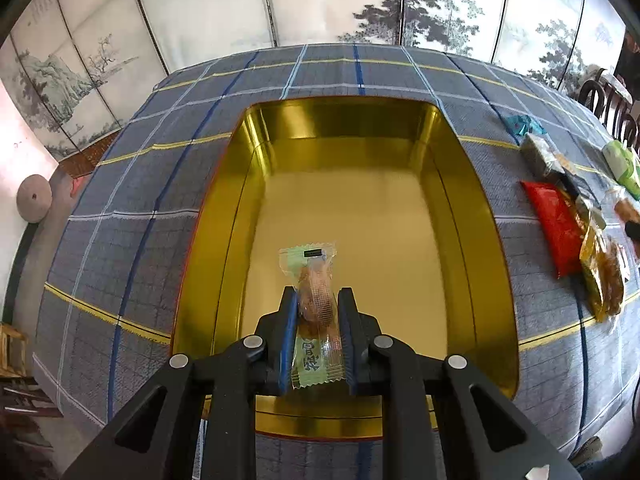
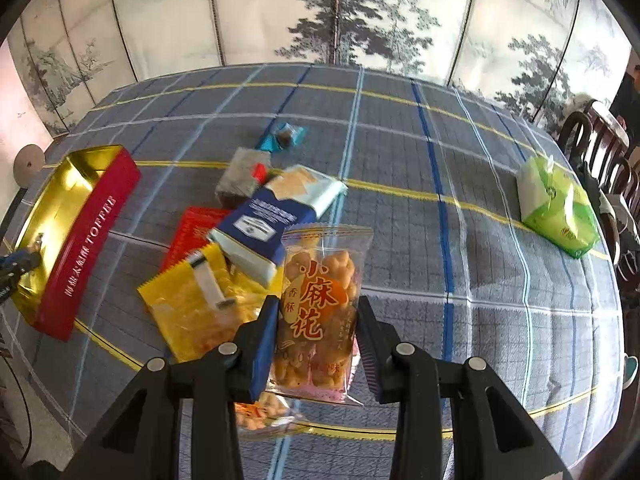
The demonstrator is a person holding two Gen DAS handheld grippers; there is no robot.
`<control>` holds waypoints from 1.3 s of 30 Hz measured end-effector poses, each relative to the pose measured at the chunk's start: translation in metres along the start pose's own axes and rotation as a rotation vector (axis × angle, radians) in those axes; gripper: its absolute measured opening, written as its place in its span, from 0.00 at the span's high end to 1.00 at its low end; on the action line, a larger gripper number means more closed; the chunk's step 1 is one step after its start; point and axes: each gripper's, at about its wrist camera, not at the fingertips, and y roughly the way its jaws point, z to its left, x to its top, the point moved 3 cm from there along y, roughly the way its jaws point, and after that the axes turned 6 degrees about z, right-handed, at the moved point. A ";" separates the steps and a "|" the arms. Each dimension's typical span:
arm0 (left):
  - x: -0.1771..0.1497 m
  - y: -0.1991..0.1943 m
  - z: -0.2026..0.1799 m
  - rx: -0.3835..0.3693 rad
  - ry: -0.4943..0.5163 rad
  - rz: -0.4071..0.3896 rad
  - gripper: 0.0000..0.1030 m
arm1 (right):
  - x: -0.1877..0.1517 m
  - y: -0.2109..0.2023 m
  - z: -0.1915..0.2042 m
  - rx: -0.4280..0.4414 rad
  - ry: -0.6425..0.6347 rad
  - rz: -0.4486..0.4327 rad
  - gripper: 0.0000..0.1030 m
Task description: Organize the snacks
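Snacks lie in 2 places. 1 small green-ended packet (image 1: 316, 304) sits pinched between the pads of the left gripper (image 1: 318, 300), held over the open gold tin (image 1: 236, 216); whether the packet touches the tin floor cannot be told. The tin is otherwise bare inside and rests on the checked cloth (image 1: 140, 184).

The right gripper (image 2: 318, 308) is clamped on a clear bag of fried twists (image 2: 320, 300) with red lettering, its jaws pressed against both sides of the bag. Just left of it lie a yellow packet (image 2: 192, 308), a blue-and-white packet (image 2: 272, 216) resting partly on the yellow one, and a red packet (image 2: 192, 232) partly under both. A grey packet (image 2: 240, 176) and a small teal sweet (image 2: 284, 136) lie farther back. A green pack (image 2: 556, 208) sits well apart at the right. In the right wrist view the tin stands at the far left, showing a red outer wall marked TOFFEE. A painted screen (image 2: 360, 20) stands behind the table.
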 end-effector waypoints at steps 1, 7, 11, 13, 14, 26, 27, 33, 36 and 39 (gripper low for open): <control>0.000 0.001 0.000 0.001 0.001 0.002 0.83 | 0.001 -0.002 0.003 0.005 -0.002 -0.005 0.64; -0.003 0.007 0.004 0.003 -0.001 0.019 0.83 | 0.010 -0.012 0.036 0.050 -0.048 -0.028 0.64; -0.004 0.008 0.005 0.016 0.003 0.020 0.83 | 0.014 -0.016 0.059 0.087 -0.072 -0.042 0.64; -0.004 0.009 0.005 0.018 0.007 0.022 0.83 | 0.016 -0.017 0.073 0.109 -0.087 -0.044 0.64; -0.004 0.009 0.005 0.019 0.006 0.023 0.83 | 0.016 -0.018 0.078 0.114 -0.093 -0.046 0.64; -0.004 0.011 0.010 0.033 0.010 0.035 0.79 | 0.016 -0.016 0.128 0.189 -0.155 -0.034 0.64; -0.004 0.012 0.010 0.031 0.009 0.036 0.78 | 0.015 -0.015 0.131 0.195 -0.158 -0.031 0.64; -0.004 0.009 0.014 0.045 0.004 0.028 0.70 | 0.015 -0.012 0.143 0.207 -0.170 -0.022 0.64; -0.004 0.006 0.014 0.047 0.008 0.021 0.66 | 0.015 -0.010 0.147 0.210 -0.176 -0.017 0.64; -0.003 0.001 0.014 0.044 0.004 0.009 0.66 | 0.016 -0.008 0.151 0.215 -0.180 -0.014 0.64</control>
